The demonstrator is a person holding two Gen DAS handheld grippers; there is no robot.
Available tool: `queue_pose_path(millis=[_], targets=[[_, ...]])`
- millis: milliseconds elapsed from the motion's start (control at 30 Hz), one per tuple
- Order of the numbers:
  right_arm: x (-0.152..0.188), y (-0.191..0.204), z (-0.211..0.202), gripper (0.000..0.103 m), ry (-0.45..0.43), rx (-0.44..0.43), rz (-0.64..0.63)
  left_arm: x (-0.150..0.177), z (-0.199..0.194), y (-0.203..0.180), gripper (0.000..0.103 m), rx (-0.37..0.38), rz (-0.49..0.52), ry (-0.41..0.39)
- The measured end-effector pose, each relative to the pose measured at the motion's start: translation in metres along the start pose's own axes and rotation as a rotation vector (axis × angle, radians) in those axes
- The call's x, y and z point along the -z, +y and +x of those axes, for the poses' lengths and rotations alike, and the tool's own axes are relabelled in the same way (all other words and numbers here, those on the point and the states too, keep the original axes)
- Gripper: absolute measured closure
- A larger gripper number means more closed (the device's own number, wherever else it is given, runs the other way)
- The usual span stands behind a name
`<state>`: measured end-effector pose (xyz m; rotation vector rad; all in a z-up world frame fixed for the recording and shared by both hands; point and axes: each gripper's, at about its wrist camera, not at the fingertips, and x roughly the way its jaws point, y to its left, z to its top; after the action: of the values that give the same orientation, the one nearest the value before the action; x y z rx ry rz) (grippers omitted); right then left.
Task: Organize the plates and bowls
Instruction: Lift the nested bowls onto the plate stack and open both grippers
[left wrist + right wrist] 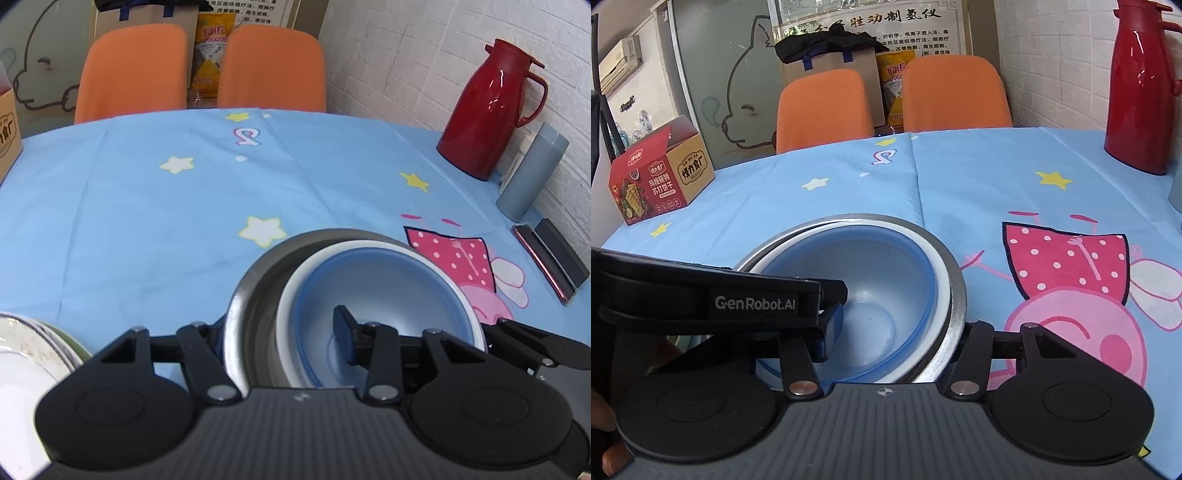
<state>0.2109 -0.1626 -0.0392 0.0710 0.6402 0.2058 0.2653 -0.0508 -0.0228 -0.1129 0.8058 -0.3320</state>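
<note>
White brick wall and two orange chairs point(207, 70) border the desk point(147, 206), which we find covered in a blue star-print cloth. Near its front edge we note a blue bowl point(384, 295) nested in a white bowl point(291, 295), both inside a steel bowl point(251, 295). We record the left gripper point(280, 339) clenched across the stack's rims. The right gripper point(901, 332) straddles the same stack, grip unconfirmed. A red thermos point(484, 110) stands well apart.
</note>
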Motion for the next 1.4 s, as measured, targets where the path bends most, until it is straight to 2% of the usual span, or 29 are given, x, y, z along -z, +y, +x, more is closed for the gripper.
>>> queue_pose_path(millis=[167, 300, 467, 733, 900, 967, 1100, 1400], targets=[[-0.010, 0.011, -0.023, 0.015, -0.062, 0.026, -0.037, -0.008, -0.026, -0.002, 0.062, 0.023, -0.011, -0.061], [-0.017, 0.032, -0.034, 0.014, -0.099, -0.011, -0.075, -0.008, -0.055, 0.011, 0.062, -0.005, -0.033, -0.110], [-0.018, 0.074, -0.037, 0.014, -0.124, -0.104, -0.132, 0.006, -0.096, 0.046, 0.062, -0.096, -0.091, -0.172], [-0.006, 0.151, -0.027, 0.013, -0.074, -0.252, -0.245, 0.043, -0.142, 0.120, 0.062, -0.223, -0.250, -0.198], [0.009, 0.177, -0.018, 0.013, -0.009, -0.300, -0.276, 0.067, -0.148, 0.148, 0.062, -0.261, -0.302, -0.168], [0.012, 0.179, -0.017, 0.012, 0.011, -0.308, -0.272, 0.076, -0.151, 0.153, 0.062, -0.253, -0.300, -0.170], [0.012, 0.183, -0.020, 0.008, 0.014, -0.312, -0.274, 0.073, -0.151, 0.151, 0.060, -0.268, -0.273, -0.168], [0.009, 0.176, -0.013, 0.005, 0.015, -0.289, -0.260, 0.064, -0.137, 0.147, 0.059, -0.238, -0.267, -0.158]])
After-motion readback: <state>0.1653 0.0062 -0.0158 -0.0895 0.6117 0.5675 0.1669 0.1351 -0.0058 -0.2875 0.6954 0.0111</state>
